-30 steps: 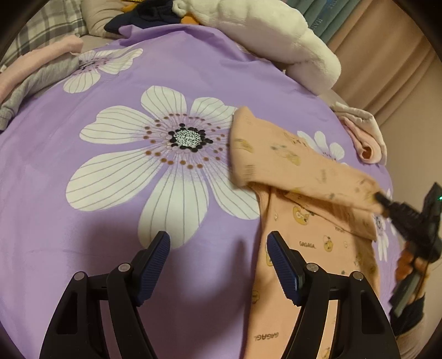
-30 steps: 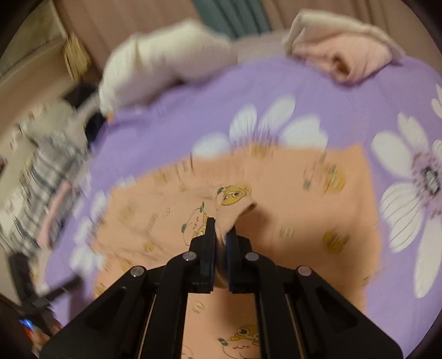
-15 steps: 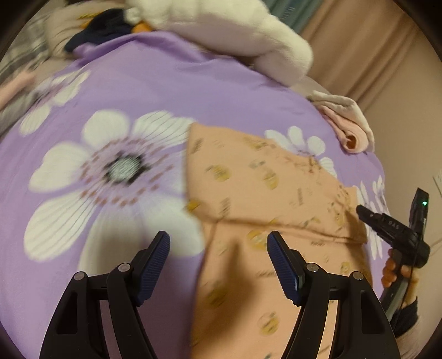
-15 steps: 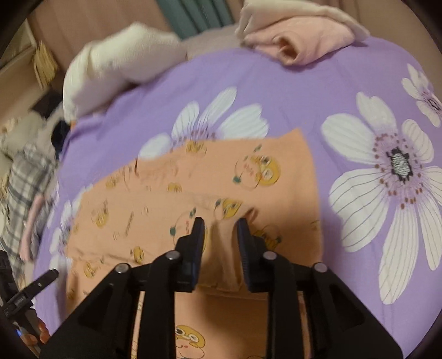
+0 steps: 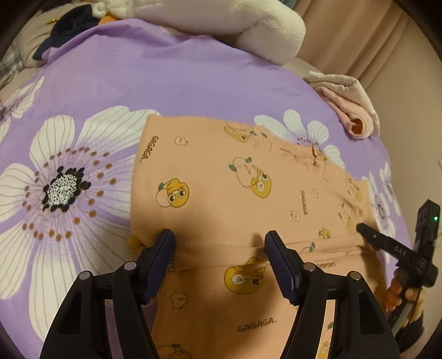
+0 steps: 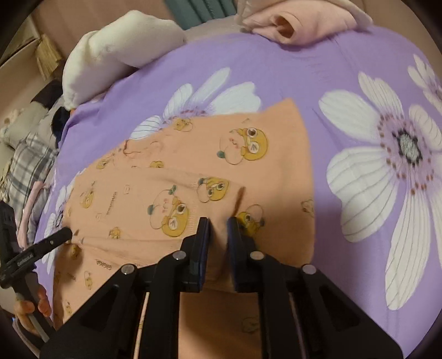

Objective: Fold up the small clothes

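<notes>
The orange garment (image 5: pixel 248 193), printed with cartoon ducks and the word GAGAGA, lies on the purple flowered bedspread (image 5: pixel 165 82), one part folded flat across the rest; the edge of that fold runs just ahead of both grippers. In the right wrist view the same garment (image 6: pixel 193 179) spreads from the middle of the bedspread (image 6: pixel 345 69) toward the left.

The left gripper (image 5: pixel 219 243) is spread wide, its blue-padded fingers (image 5: pixel 163 248) resting at the fold's near edge with nothing clamped between them. The right gripper (image 6: pixel 218 229) stands narrowly parted over the cloth; a little ridge of fabric rises in the gap, but the pads are not pressed together on it. From the left view the right gripper's (image 5: pixel 364 230) tip touches the garment's right edge, and a hand (image 5: pixel 400 290) holds its handle.

A cream plush blanket (image 5: pixel 234 24) lies at the far edge of the bed, a rolled pink garment (image 5: pixel 350 110) at the far right, and dark clothes (image 5: pixel 69 30) at the far left. A plaid cloth (image 6: pixel 30 163) lies beside the bed.
</notes>
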`<action>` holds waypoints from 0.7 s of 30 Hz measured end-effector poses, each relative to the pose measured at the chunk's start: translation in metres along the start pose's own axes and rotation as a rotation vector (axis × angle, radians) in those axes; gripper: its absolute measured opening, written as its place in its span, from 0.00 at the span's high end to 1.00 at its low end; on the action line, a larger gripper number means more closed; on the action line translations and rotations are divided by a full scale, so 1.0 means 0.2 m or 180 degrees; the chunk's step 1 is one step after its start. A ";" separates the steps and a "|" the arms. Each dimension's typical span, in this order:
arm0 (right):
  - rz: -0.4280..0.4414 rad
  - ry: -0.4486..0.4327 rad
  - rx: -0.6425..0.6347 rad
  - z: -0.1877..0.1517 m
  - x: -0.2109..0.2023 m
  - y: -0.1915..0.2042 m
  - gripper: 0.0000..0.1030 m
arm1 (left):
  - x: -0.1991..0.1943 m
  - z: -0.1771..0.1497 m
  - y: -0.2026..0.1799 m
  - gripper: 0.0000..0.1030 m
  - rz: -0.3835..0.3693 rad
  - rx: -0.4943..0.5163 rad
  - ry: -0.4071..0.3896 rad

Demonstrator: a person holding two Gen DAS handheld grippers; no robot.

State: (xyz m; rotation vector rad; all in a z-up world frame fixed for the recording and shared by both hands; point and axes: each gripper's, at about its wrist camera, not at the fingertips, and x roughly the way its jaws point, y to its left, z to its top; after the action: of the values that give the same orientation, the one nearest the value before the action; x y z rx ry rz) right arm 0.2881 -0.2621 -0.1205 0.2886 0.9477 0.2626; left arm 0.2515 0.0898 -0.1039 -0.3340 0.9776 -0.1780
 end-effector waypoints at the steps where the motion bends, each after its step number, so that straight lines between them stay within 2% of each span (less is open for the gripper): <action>1: 0.0001 -0.0033 0.0019 0.00 -0.01 0.00 0.88 | -0.01 0.00 0.00 0.33 0.0005 -0.0003 0.0001; 4: -0.0019 -0.0101 0.0005 -0.01 -0.09 0.02 0.81 | -0.09 -0.02 0.01 0.33 -0.0067 -0.0057 -0.0005; 8: 0.0177 -0.0234 0.0028 -0.07 -0.26 0.00 0.79 | -0.24 -0.10 0.03 0.33 -0.0156 -0.0068 -0.0078; 10: 0.0226 -0.0265 0.0039 -0.13 -0.36 -0.01 0.74 | -0.32 -0.17 0.06 0.32 -0.0218 -0.0103 -0.0095; 11: 0.0244 -0.0265 0.0044 -0.16 -0.40 -0.02 0.69 | -0.37 -0.21 0.08 0.29 -0.0228 -0.0128 -0.0090; 14: 0.0292 -0.0247 0.0089 -0.29 -0.51 -0.06 0.55 | -0.45 -0.32 0.14 0.28 -0.0257 -0.0218 -0.0070; 18: 0.0352 -0.0221 0.0207 -0.48 -0.62 -0.14 0.48 | -0.54 -0.47 0.22 0.28 -0.0291 -0.0377 -0.0006; 21: 0.0355 -0.0178 0.0336 -0.61 -0.69 -0.20 0.48 | -0.59 -0.57 0.24 0.28 -0.0431 -0.0491 0.0061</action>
State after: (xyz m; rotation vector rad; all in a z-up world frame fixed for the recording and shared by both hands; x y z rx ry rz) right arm 0.1153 -0.3304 -0.0972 0.4445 0.8929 0.3055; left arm 0.0911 0.1474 -0.0868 -0.5414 0.9904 -0.2297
